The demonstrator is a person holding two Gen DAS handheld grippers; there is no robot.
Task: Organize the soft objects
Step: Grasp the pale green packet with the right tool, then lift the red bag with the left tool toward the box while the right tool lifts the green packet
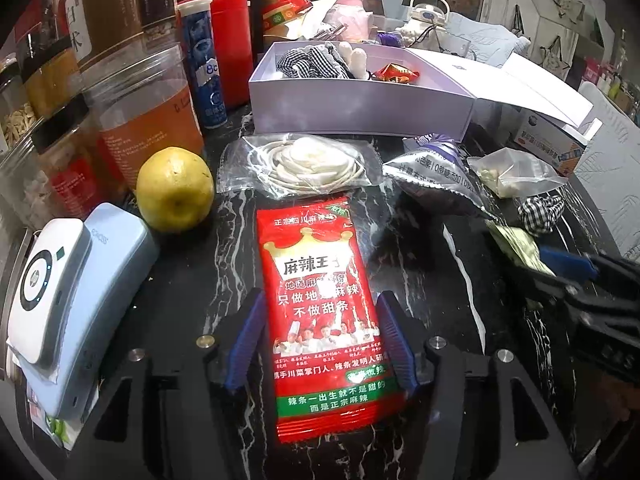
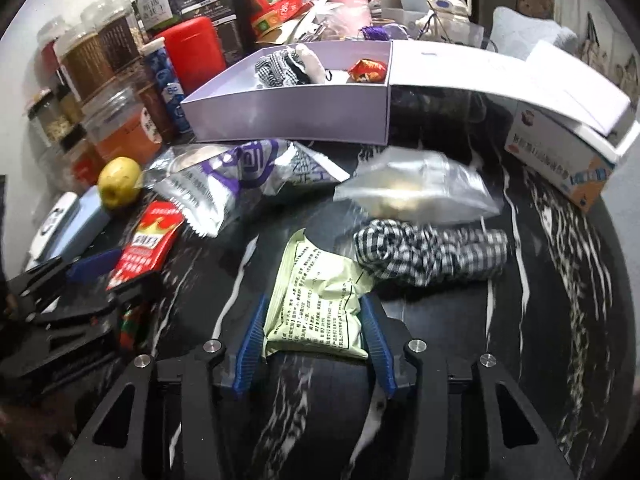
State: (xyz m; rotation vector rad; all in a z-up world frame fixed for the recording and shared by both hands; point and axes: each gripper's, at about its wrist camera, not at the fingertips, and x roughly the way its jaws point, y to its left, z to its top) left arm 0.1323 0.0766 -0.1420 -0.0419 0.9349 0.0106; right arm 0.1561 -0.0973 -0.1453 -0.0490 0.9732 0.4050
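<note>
Two packets are between tongs at this moment. The left tongs (image 1: pixel 320 340) stand on both sides of the red snack packet (image 1: pixel 320 308), which lies flat on the dark marbled table (image 1: pixel 432 280); the blue pads seem to be at its edges, but I cannot tell if they press it. The right tongs (image 2: pixel 314 334) are closed on the near end of the pale green packet (image 2: pixel 320 300), and the packet bulges a little between the pads.

The lilac box (image 1: pixel 360 108) at the far side already holds a checked cloth (image 1: pixel 312 62) and a small red wrapper (image 1: pixel 394 72), so I judge both packets must go there. To do it well, press only until the packet does not slip, because it is soft and can burst. Lift straight up first, then carry it over the clear bag with a cord (image 1: pixel 304 164) and the box wall, and do not drag the checked scrunchie (image 2: pixel 432 252) beside the green packet.
</note>
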